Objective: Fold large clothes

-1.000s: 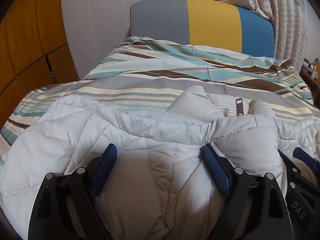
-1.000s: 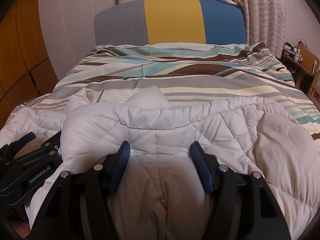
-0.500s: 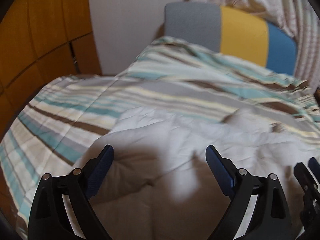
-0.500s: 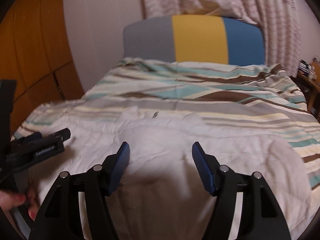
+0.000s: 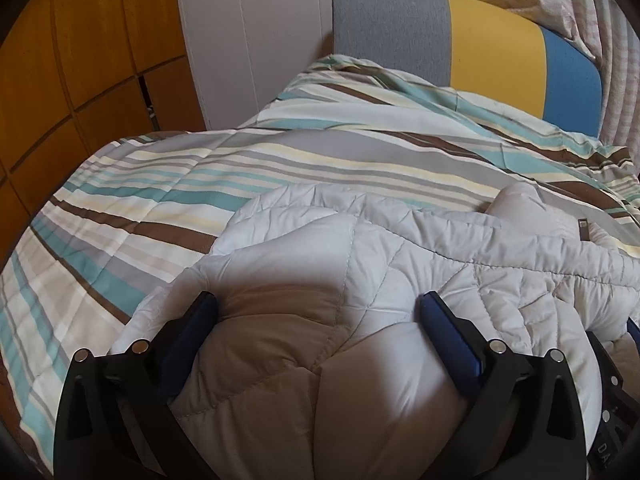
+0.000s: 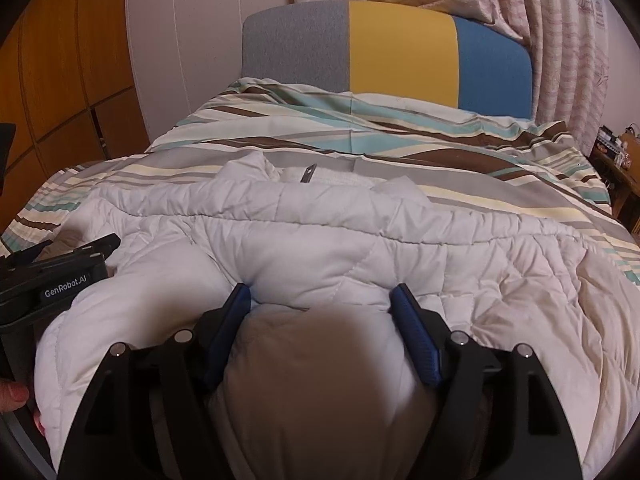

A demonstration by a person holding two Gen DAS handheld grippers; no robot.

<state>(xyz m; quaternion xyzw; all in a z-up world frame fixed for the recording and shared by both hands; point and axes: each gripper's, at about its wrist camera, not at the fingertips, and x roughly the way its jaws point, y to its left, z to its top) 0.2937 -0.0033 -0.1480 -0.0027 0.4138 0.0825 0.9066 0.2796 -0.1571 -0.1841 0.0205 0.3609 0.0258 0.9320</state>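
A large white quilted puffer jacket [image 5: 400, 256] lies across the striped bed, collar and zipper pull [image 6: 307, 173] toward the headboard; it also fills the right wrist view [image 6: 360, 232]. My left gripper [image 5: 318, 306] is open, its blue-padded fingers [image 5: 448, 330] pressed down around a bulge of the jacket's left part. My right gripper [image 6: 320, 294] is open, with padding bulging between its fingers [image 6: 414, 340]. The left gripper's body [image 6: 60, 276] shows at the left of the right wrist view.
The striped duvet [image 5: 280, 160] covers the bed up to a grey, yellow and blue headboard [image 6: 400, 48]. Wooden cupboards [image 5: 80, 60] stand on the left. Curtains [image 6: 560, 40] and a cluttered side table [image 6: 616, 156] are on the right.
Both grippers lifted and swung left half a second ago, then came back down onto the jacket. The left gripper now sits further left on the jacket than one second ago.
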